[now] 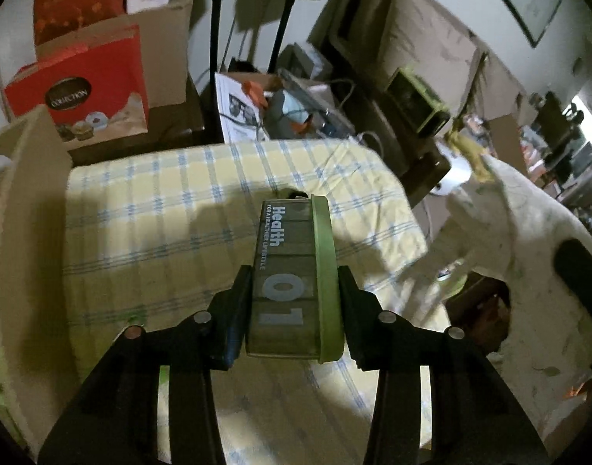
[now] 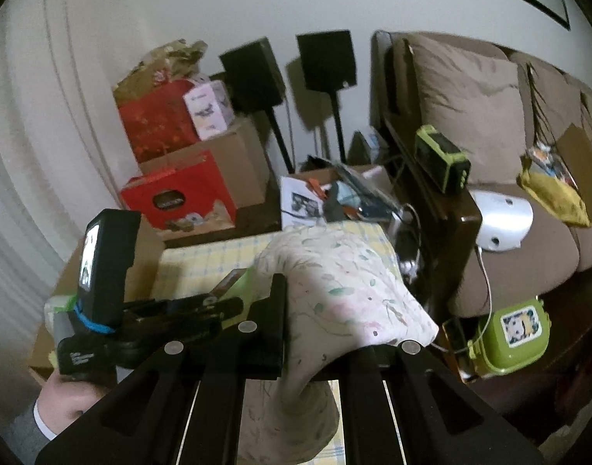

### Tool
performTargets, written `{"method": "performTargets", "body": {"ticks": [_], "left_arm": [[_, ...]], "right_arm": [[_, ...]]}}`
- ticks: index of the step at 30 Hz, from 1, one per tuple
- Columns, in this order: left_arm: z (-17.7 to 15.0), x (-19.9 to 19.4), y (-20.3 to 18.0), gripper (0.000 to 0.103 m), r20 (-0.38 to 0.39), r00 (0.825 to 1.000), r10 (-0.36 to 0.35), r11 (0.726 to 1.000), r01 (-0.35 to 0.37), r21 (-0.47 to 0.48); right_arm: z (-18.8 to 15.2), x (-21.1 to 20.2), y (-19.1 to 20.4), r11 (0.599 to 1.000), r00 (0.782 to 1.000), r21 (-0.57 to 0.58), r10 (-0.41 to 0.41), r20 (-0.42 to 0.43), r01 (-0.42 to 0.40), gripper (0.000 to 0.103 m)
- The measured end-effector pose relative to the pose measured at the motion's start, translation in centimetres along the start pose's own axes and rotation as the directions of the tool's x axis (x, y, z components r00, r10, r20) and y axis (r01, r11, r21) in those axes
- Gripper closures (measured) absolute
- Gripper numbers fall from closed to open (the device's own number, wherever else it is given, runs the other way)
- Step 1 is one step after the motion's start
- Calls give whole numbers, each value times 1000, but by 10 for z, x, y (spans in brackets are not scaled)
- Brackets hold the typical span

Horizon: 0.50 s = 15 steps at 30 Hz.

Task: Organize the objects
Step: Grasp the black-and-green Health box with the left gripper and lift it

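The green pill organiser (image 1: 294, 279), marked "Health" and "01", sits clamped between the pads of my left claw (image 1: 294, 290), which has closed about partway onto its narrow sides and grips its near end. Its long axis runs straight out toward twelve o'clock, in line with the fingers, so most of the box overhangs ahead of the grip and is carried clear above the yellow checked cloth (image 1: 160, 209) on the tabletop. At nine o'clock stands a brown cardboard box (image 1: 28, 178), its wall just beside my path; I judge that to be the likeliest place for the organiser, which would mean swinging the far end round toward that side. My right claw (image 2: 319, 333) is fully shut on a floral fabric (image 2: 334, 290) that drapes over its fingers and hangs below them; in the left view that cloth lies at three o'clock. The left claw alone holds the organiser, so the placing falls to it.
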<state>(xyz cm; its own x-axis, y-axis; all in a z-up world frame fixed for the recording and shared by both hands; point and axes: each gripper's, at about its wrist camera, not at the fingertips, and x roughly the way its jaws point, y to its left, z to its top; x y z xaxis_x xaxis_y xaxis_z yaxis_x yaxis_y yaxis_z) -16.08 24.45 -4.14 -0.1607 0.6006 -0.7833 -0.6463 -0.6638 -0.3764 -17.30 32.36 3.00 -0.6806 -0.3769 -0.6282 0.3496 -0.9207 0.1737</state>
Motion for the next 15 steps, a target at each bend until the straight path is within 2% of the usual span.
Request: {"method": "performTargets", "body": {"ticks": [9,15], "left_arm": [[5,-86,30,63,110,993,-36,999,39,-22],[1,-148,65,63,186,983,-10,999,16,-34]], "right_arm": [[16,-25,50,993,996,-84,83,25,-80,98],[24,-40,92,974,985,-153,171,29,-165,98]]}}
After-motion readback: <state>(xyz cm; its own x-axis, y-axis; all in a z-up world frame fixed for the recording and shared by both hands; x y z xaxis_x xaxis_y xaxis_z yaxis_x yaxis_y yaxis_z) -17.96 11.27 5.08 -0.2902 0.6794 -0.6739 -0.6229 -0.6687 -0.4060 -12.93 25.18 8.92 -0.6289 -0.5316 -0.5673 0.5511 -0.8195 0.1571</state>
